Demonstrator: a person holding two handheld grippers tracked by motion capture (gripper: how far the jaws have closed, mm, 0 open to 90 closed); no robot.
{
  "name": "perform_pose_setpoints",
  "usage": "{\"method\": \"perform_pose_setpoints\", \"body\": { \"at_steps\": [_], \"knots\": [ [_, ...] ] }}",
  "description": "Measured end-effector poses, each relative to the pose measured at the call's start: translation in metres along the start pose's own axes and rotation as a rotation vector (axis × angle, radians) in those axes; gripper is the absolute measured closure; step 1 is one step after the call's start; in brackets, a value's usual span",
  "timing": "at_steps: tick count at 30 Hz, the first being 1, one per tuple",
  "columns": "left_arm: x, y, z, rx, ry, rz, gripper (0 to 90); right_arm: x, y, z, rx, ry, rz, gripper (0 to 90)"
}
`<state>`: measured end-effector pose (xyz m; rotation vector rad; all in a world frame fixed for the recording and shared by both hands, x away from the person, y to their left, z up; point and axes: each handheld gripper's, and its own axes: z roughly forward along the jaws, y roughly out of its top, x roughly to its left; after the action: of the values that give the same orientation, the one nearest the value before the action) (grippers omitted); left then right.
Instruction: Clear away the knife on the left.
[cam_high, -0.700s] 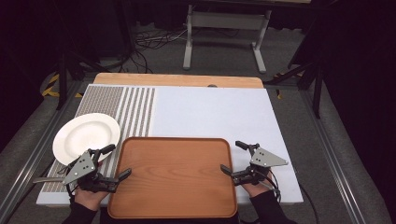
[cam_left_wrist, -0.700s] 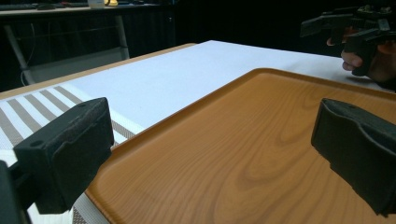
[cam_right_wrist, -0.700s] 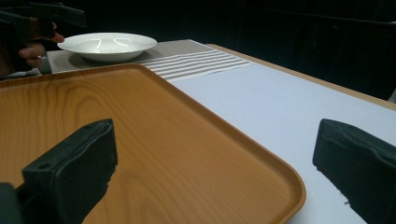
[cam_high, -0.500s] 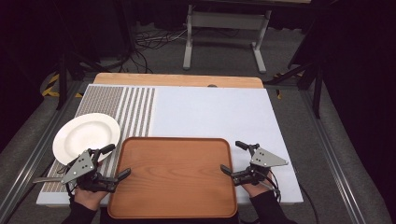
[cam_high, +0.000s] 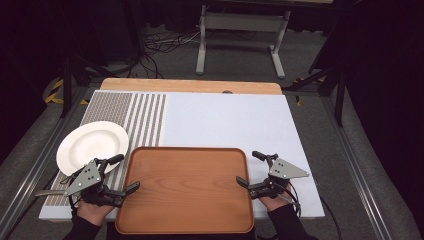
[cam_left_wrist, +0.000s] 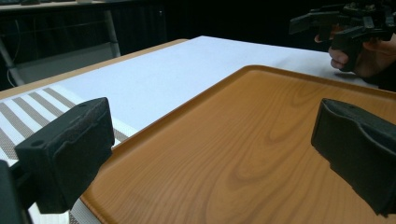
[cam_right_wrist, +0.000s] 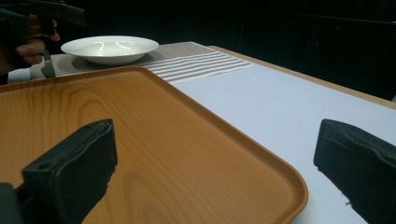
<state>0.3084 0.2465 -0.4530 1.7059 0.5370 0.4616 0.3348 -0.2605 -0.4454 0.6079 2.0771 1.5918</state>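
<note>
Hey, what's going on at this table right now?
A person holds a gripper in each hand at either side of a wooden tray on the table. The left gripper and the right gripper are both open, each astride a tray edge, gripping nothing. The tray is bare. A white plate sits on a striped mat, beyond the left gripper.

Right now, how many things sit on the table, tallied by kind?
Round white ceramic plate: 1
Rectangular brown wood-grain tray: 1
Grey-and-white striped placemat: 1
Total: 3
</note>
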Motion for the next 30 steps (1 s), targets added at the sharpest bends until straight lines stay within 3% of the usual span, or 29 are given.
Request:
{"method": "perform_pose_setpoints", "body": {
  "at_steps": [8,11,17,21,29,30],
  "knots": [
    [0.004,0.008,-0.004,0.017,-0.023,-0.003,4.4,-0.001,0.0,0.0,-0.007,0.002,0.008,0.0],
    [0.005,0.011,-0.005,0.026,-0.031,0.01,5.0,-0.001,0.0,0.0,-0.005,0.006,0.009,0.0],
    [0.005,0.027,-0.004,0.088,-0.063,0.084,5.2,-0.001,0.0,0.0,-0.003,0.006,0.011,0.0],
    [0.007,0.034,-0.007,0.096,-0.085,0.081,5.3,-0.001,0.0,0.0,-0.002,0.008,0.013,0.1],
    [0.011,0.041,-0.011,0.183,-0.089,0.123,6.1,-0.001,0.0,0.0,-0.003,0.014,0.015,0.2],
    [0.012,0.043,-0.012,0.215,-0.096,0.135,6.1,-0.001,0.0,0.0,-0.005,0.014,0.015,0.2]
  ]
}}
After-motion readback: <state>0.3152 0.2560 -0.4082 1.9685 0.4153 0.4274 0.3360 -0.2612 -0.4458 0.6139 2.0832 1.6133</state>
